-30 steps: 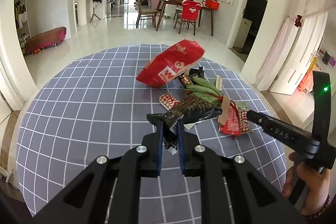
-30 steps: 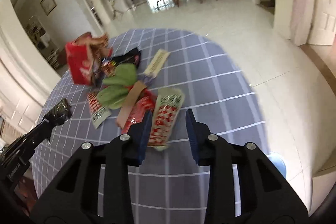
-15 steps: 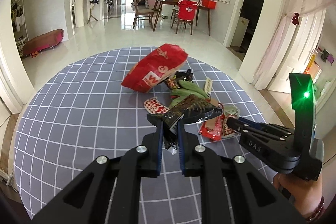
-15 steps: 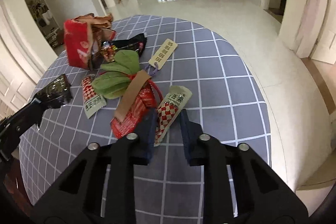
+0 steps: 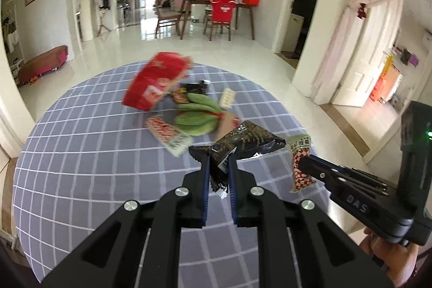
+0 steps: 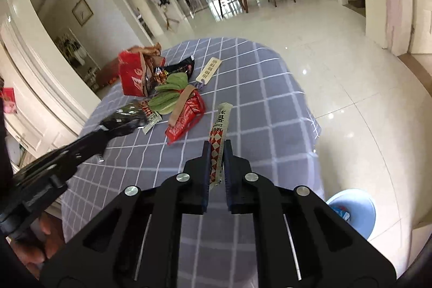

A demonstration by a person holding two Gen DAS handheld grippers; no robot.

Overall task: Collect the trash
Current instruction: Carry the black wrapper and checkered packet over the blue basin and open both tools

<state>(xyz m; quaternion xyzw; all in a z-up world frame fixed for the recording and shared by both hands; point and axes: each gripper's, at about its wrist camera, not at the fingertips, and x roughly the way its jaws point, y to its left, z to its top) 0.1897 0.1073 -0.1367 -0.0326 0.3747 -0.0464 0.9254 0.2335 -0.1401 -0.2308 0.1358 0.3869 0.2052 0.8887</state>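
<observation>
A: What do the left tongs (image 5: pixel 219 169) have?

B: A black wrapper (image 5: pixel 243 142), pinched by one end and lifted clear of the table (image 5: pixel 81 153), so the bulk of it sticks out ahead of the jaws.

A: And the right tongs (image 6: pixel 216 161)?

B: Their jaws are closing on a red-checked sachet (image 6: pixel 219 136); it stands on edge between them, already off the cloth. Each hand carries one piece, probably to save a trip.

A: Where does the rest of the trash lie?

B: From the right wrist view, at about ten o'clock: a red bag (image 6: pixel 132 77), green wrappers (image 6: pixel 167 91) and a red packet (image 6: pixel 186 115), heaped close together. A blue bin (image 6: pixel 351 212) sits on the floor at four o'clock, beside the table; I judge that is where both pieces go.
</observation>
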